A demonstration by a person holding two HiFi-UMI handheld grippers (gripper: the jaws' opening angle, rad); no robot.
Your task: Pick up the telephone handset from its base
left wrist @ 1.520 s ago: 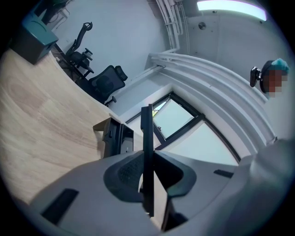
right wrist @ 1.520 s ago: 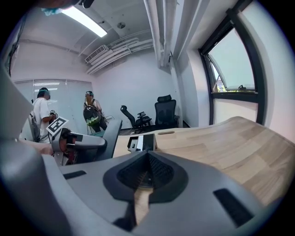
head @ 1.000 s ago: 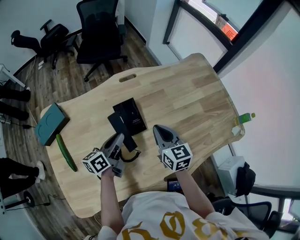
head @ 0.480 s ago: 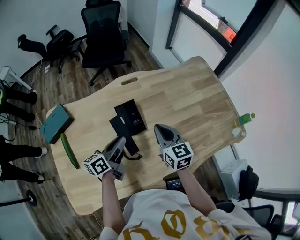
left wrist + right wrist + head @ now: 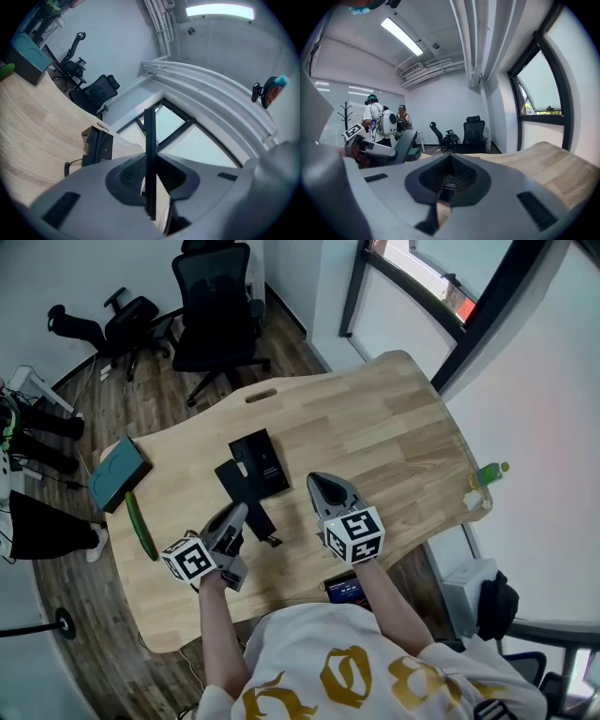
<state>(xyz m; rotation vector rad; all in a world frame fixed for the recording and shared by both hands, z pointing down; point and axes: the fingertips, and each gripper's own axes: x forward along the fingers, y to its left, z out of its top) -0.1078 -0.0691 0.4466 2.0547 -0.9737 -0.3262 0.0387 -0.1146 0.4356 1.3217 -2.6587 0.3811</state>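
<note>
The black telephone base lies flat on the wooden table. My left gripper is shut on the black handset, which hangs slanted just left of the base. A coiled cord trails from the handset's near end. In the left gripper view the handset shows edge-on as a thin black bar clamped between the pads, with the base and cord beyond on the left. My right gripper hovers to the right of the base, shut and holding nothing; its jaws meet.
A teal box and a long green object lie at the table's left end. A green bottle stands at the right edge, and a small device lies by the near edge. Office chairs stand beyond the table; people stand at left.
The left gripper has risen a little with the handset in it, drawing slightly back from the base. The right gripper has lifted slightly too.
</note>
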